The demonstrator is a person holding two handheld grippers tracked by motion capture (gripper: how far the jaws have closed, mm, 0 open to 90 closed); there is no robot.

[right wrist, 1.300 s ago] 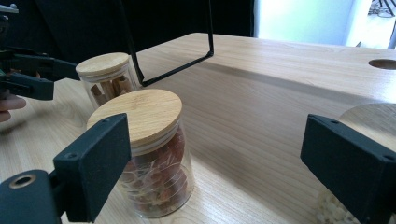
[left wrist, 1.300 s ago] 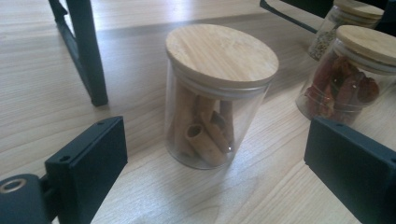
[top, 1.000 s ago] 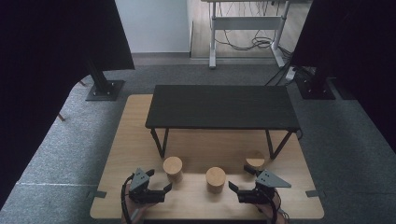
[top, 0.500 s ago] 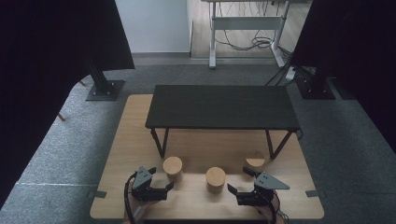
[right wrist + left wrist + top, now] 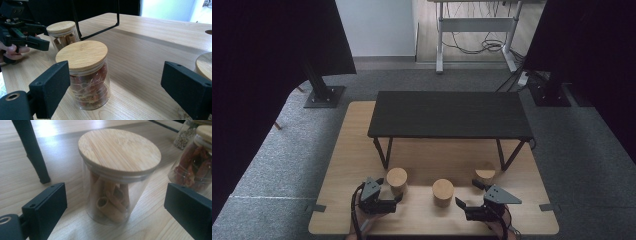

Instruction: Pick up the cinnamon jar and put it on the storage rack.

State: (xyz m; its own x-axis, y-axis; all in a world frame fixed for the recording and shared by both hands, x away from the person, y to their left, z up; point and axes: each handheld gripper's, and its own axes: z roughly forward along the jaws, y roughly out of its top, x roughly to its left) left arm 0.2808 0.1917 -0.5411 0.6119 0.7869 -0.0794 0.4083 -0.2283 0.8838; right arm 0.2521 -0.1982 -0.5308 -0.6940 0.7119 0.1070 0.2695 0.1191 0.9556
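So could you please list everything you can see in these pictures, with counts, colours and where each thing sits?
Glass jars with round bamboo lids: three, clear with pale wood tops, in a row on the front of the board; pasta tubes jar left, dried red chillies jar middle, third jar right by a table leg.
Low black table: one, black, standing on the board behind the jars.
Light wooden board: one, pale wood, on grey carpet.
Left gripper: one, black, open, around the pasta jar without touching it.
Right gripper: one, black, open, near the chilli jar.
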